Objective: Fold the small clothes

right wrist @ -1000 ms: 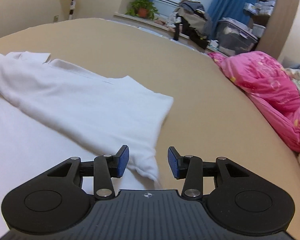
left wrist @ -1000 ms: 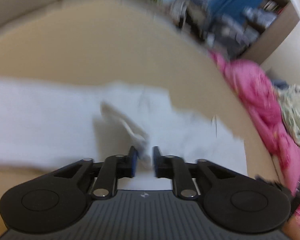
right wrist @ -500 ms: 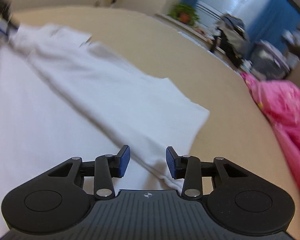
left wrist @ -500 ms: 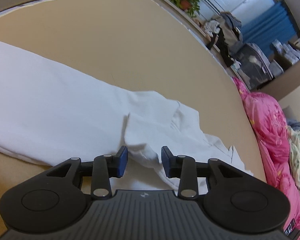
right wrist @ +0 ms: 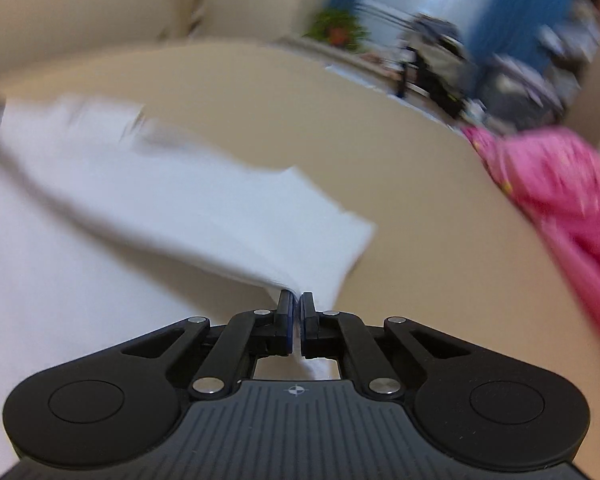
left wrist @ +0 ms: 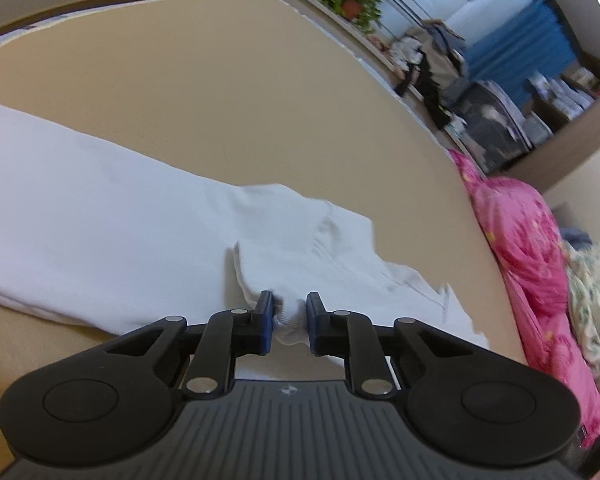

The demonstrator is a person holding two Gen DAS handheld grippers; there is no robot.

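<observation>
A white garment (left wrist: 140, 220) lies spread across a tan bed (left wrist: 220, 80). In the left wrist view a bunched fold of it sits between the blue pads of my left gripper (left wrist: 288, 305). The jaws are closing and the cloth fills the gap between them. The right wrist view is blurred by motion. There my right gripper (right wrist: 296, 299) is shut on the near edge of a folded-over flap of the white garment (right wrist: 180, 200), and the flap is lifted off the layer beneath.
A pink quilt (left wrist: 532, 260) is heaped along the bed's right side, with a floral cloth (left wrist: 596, 288) beyond it. A potted plant (left wrist: 354, 0) stands on a sill behind the bed, next to piled clutter and blue curtains. Bare tan sheet (right wrist: 420, 200) separates garment and quilt.
My right gripper has shut on the garment's flap edge and lifted it. The left gripper's jaws have narrowed onto a bunch of cloth.
</observation>
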